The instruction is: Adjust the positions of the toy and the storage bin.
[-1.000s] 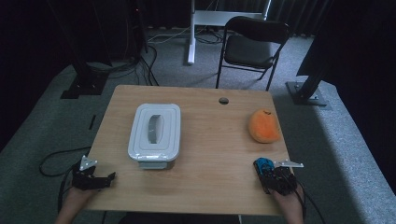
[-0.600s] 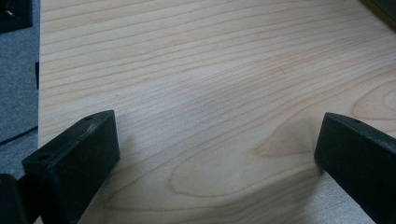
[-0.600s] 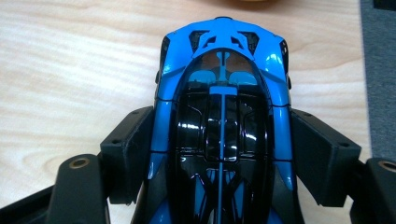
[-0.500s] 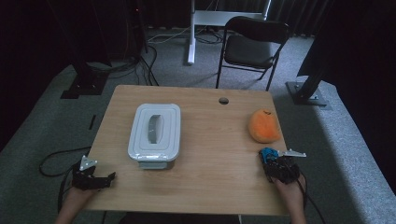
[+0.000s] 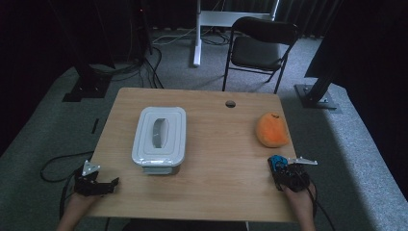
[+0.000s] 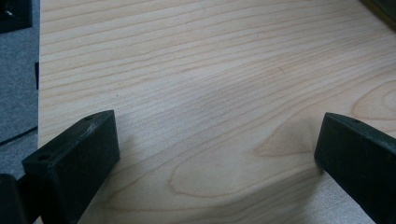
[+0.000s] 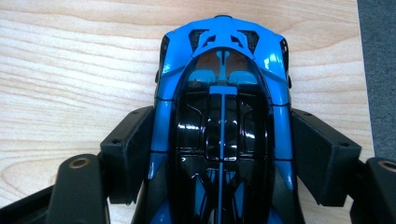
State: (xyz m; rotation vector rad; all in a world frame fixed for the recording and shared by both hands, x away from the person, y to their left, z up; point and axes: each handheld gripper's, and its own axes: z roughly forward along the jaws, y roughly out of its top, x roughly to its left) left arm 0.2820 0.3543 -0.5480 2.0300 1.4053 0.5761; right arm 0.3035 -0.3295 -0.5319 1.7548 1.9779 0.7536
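Note:
A blue and black toy car (image 7: pixel 222 93) sits between the jaws of my right gripper (image 7: pixel 222 154), which is shut on its sides. From above, that gripper (image 5: pixel 279 167) and the car (image 5: pixel 276 161) are at the table's front right, just in front of an orange plush fruit (image 5: pixel 272 130). A white lidded container (image 5: pixel 159 137) with a grey handle stands left of the middle. My left gripper (image 5: pixel 111 183) rests at the front left corner, and its jaws (image 6: pixel 219 154) stand wide open over bare wood.
The wooden table (image 5: pixel 221 159) has a small round hole (image 5: pixel 230 103) near its far edge. A black folding chair (image 5: pixel 257 45) stands behind the table. Cables lie on the grey carpet at the left.
My right gripper has moved with the toy car away from the front edge, toward the orange plush fruit. The left gripper has stayed put.

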